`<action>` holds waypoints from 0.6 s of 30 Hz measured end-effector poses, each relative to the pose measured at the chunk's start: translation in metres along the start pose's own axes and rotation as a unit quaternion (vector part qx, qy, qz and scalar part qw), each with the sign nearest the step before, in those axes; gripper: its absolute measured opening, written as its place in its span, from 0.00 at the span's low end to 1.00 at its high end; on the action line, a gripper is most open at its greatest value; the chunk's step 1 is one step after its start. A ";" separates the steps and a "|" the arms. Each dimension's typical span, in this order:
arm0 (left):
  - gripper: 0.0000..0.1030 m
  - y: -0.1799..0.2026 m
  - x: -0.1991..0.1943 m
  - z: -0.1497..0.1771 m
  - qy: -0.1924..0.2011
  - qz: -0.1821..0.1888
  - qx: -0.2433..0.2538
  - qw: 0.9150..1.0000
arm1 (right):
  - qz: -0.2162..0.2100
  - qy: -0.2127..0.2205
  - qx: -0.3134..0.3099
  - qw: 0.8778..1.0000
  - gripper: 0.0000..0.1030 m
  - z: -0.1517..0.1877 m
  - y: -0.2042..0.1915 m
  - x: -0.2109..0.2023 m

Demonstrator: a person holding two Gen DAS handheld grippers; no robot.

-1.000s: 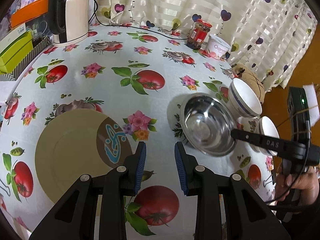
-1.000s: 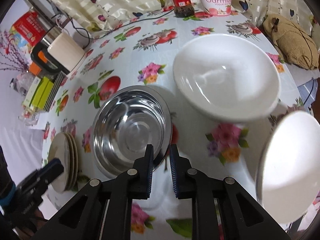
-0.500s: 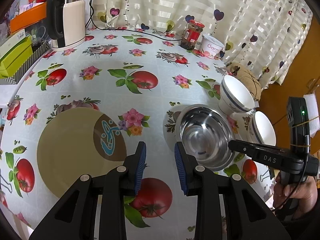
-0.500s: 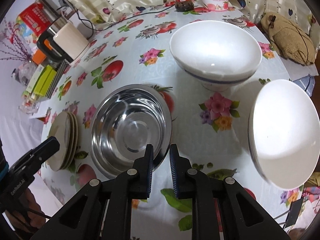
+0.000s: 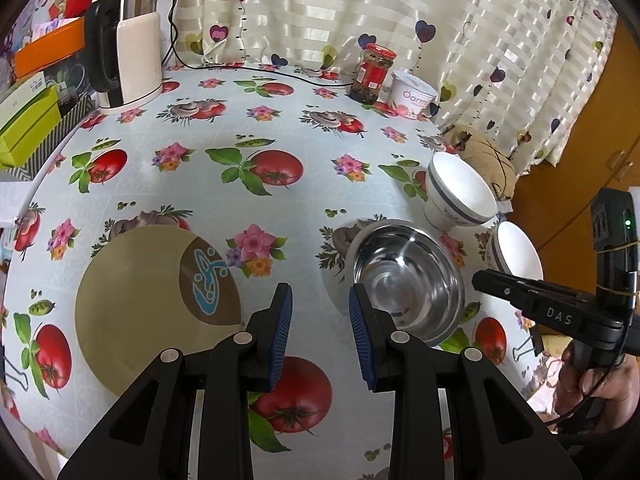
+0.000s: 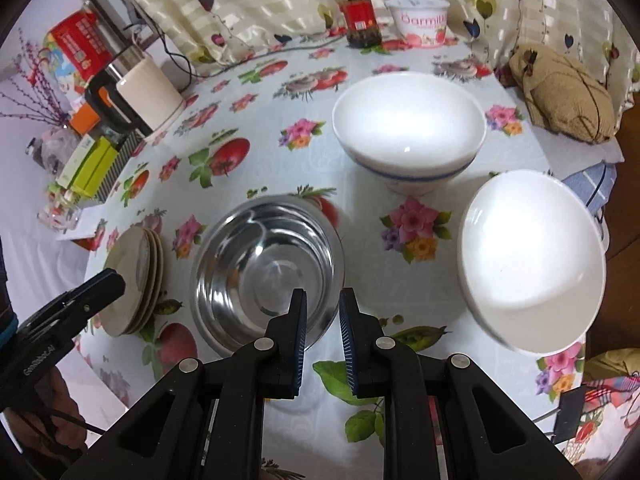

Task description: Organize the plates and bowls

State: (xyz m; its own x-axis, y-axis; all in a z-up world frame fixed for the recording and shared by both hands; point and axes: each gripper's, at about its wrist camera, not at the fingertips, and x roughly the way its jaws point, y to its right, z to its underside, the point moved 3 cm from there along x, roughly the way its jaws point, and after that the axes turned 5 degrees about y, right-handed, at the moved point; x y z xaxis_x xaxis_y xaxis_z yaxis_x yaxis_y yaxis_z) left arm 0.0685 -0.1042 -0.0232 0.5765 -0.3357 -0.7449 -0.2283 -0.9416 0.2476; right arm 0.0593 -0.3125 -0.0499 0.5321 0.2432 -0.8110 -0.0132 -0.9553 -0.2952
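Since a second ago my right gripper (image 6: pixel 322 334) has let go of the steel bowl (image 6: pixel 266 274) and drawn back, jaws slightly parted and empty. Thin, light and slick, it wants a rim pinch. Its near rim hides behind my fingers.

From the left: left gripper (image 5: pixel 319 330) open, empty, between plate stack (image 5: pixel 156 308) and bowl; the stack's count is unreadable here.

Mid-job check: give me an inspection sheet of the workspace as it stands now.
Surface: table under a tomato-print cloth.
Job's things: plates stacked; steel bowl beside them; two white bowls apart.
Clutter: kettle, jar, yogurt tub, brown bundle.
Grippers: left gripper open, empty; right gripper slightly open at the steel bowl's rim.
Cables: black cord along the back.
Surroundings: heart-print curtain, boxes.
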 end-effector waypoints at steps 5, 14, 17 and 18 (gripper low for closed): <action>0.30 0.004 0.001 -0.005 0.000 0.001 0.005 1.000 | -0.003 0.014 -0.007 1.000 0.17 -0.004 -0.003 -0.010; 0.30 0.010 0.007 -0.014 -0.001 0.004 0.013 1.000 | -0.002 0.036 -0.025 0.999 0.23 -0.013 -0.011 -0.023; 0.30 0.012 0.010 -0.016 -0.003 0.005 0.015 1.000 | 0.000 0.043 -0.032 0.999 0.26 -0.016 -0.012 -0.026; 0.30 0.013 0.011 -0.016 -0.004 0.005 0.016 1.000 | 0.000 0.044 -0.033 0.998 0.26 -0.016 -0.012 -0.027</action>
State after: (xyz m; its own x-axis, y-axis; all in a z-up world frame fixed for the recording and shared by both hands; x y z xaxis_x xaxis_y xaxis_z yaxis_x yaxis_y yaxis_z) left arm 0.0845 -0.1200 -0.0178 0.5672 -0.3456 -0.7476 -0.2595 -0.9365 0.2360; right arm 0.0593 -0.3099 -0.0164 0.6044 0.2311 -0.7624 0.0412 -0.9648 -0.2597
